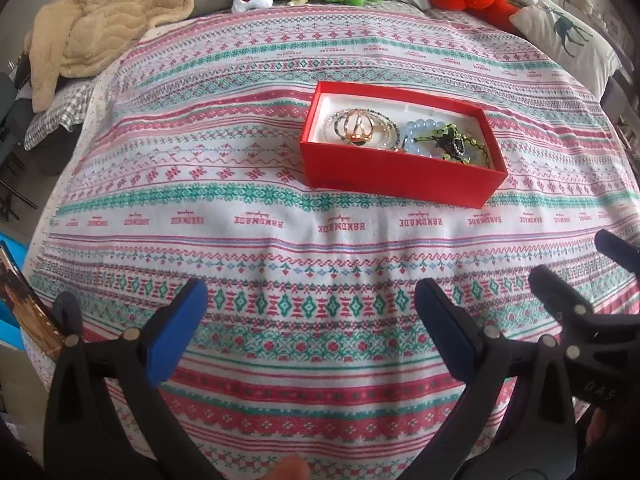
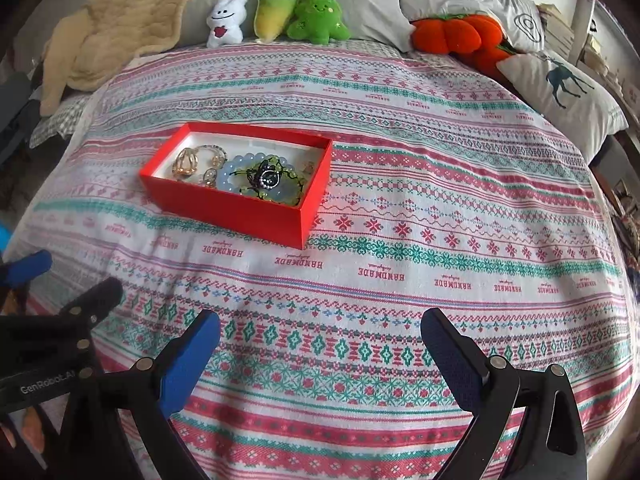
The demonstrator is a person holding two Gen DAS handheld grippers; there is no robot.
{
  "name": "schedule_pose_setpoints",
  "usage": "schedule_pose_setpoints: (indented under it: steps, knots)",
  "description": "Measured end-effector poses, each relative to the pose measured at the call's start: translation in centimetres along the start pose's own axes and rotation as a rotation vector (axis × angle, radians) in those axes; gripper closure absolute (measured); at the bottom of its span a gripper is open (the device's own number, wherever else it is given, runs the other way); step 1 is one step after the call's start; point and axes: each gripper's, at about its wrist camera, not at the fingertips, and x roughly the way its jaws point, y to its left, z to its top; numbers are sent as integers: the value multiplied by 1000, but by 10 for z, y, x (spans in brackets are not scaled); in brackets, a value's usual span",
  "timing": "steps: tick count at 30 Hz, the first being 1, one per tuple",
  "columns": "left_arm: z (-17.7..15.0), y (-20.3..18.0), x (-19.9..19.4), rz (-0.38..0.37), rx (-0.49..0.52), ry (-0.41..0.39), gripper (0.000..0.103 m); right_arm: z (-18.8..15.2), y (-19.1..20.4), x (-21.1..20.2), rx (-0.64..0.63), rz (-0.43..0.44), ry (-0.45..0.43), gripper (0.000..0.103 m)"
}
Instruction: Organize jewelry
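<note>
Red cardboard box [image 2: 224, 212] with the white lining sits on the patterned bedspread [image 2: 440, 240], well in from its edges, closer to the stuffed-toy end. Inside it's a tangle: gold rings [image 2: 186, 162], pale blue bead bracelet [image 2: 236, 168], green beaded cord [image 2: 276, 164] – all light, slippery, snag-prone. I'd pinch one bead strand at its outer loop. Left gripper [image 1: 310, 316] and right gripper [image 2: 320, 338] both hover empty, fingers spread wide.

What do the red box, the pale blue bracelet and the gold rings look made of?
Red box: likely matte cardboard; crisp thin walls, white lining. Pale blue bracelet: translucent glossy round beads, glass or stone, can't tell which. Gold rings: shiny metal, gold-toned; reflective highlights, possibly plated.
</note>
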Motion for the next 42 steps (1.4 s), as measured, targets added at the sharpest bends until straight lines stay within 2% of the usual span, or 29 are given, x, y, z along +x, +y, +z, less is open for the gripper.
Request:
schedule_pose_setpoints:
  steps: [6, 11, 17, 42]
  knots:
    - [6, 0, 3, -11, -28, -11, 1, 7, -2, 9, 13, -14, 5, 2]
    - [5, 0, 9, 36, 5, -24, 1, 6, 2, 11, 6, -17, 10, 2]
    - [-8, 10, 17, 16, -6, 20, 1, 1, 4, 13, 1, -6, 21, 2]
    - [-17, 17, 5, -1, -24, 5, 1, -9, 10, 20, -18, -20, 41, 2]
